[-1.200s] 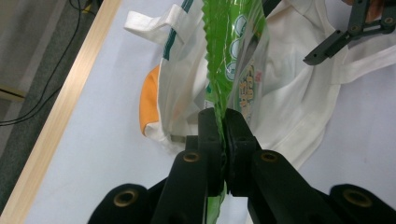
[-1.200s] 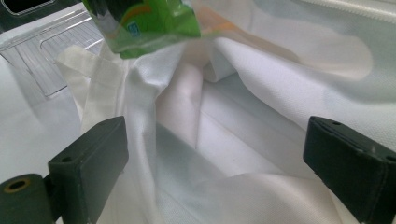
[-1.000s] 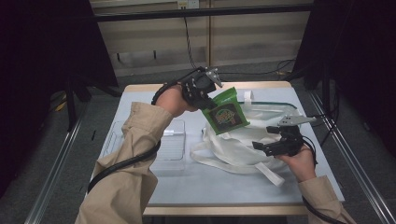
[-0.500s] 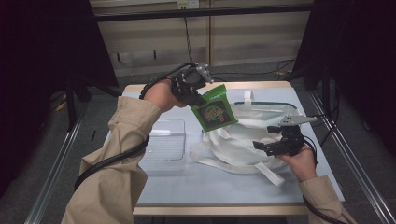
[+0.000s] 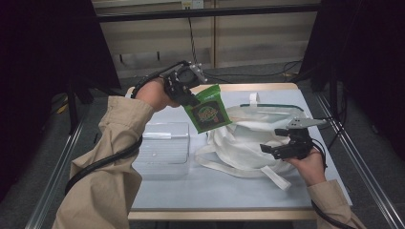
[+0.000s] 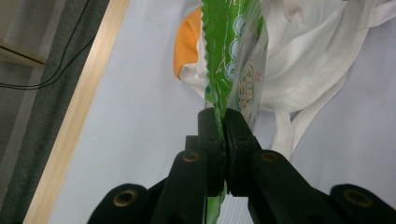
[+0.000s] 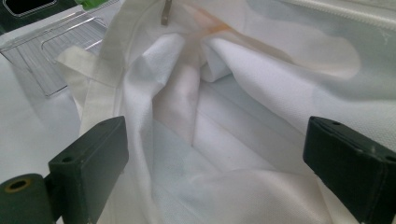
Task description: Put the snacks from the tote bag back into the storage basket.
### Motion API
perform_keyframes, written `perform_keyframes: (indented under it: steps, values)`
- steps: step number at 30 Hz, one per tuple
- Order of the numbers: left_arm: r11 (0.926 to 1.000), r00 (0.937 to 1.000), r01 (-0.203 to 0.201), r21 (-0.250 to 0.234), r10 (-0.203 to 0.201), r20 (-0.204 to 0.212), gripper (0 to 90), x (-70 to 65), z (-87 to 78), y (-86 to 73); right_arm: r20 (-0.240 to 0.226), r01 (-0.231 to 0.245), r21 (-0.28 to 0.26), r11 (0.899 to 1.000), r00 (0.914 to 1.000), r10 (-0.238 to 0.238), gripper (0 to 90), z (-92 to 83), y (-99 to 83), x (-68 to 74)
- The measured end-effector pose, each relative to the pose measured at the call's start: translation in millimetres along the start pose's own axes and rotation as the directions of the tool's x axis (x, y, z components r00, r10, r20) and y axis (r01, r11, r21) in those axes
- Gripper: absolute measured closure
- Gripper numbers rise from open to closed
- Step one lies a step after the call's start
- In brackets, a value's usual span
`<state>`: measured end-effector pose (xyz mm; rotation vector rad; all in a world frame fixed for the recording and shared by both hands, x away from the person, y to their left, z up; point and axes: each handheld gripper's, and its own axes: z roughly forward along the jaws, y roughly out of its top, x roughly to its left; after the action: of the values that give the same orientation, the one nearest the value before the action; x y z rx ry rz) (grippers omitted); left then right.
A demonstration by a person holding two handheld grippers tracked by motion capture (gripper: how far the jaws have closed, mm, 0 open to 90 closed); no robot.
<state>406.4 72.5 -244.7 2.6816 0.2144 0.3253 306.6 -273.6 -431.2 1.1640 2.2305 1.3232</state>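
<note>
The left gripper (image 5: 187, 94), lifted over the table's far left, pinches the crimped top edge of a glossy green snack packet (image 5: 208, 109) hanging above a crumpled white cloth bag (image 5: 243, 143), whose folds show between the right gripper's (image 5: 282, 145) wide-spread jaws, with an orange patch (image 6: 186, 42) in the left gripper view

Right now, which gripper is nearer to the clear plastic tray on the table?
Left. The left gripper holds the green packet up in the air, just beyond the clear plastic tray. The right gripper is across the white bag, jaws open.
</note>
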Motion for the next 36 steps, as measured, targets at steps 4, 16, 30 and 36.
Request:
perform_keyframes:
  steps: [4,16,30,36]
  values:
    - [1.0000,1.0000,0.002,0.008,-0.002,-0.004,87.5,1.7,-4.9,-3.5,-0.003,0.003,0.001,1.000,1.0000,-0.003,6.5,-0.4,0.4,0.2]
    - [0.9994,0.9999,-0.002,0.036,0.003,-0.014,87.5,9.9,-14.9,-15.9,0.002,0.007,-0.004,1.000,1.0000,-0.007,6.7,-2.3,1.3,0.8]
    - [0.9975,0.9992,0.018,0.069,-0.016,-0.035,87.2,17.0,-23.6,-34.6,-0.005,0.007,-0.001,1.000,1.0000,-0.007,6.7,-1.5,1.1,1.6]
    - [0.9964,0.9994,0.021,0.082,-0.018,-0.031,87.2,21.4,-26.9,-41.3,-0.004,0.007,-0.001,1.000,1.0000,-0.007,6.6,-1.5,1.4,2.1]
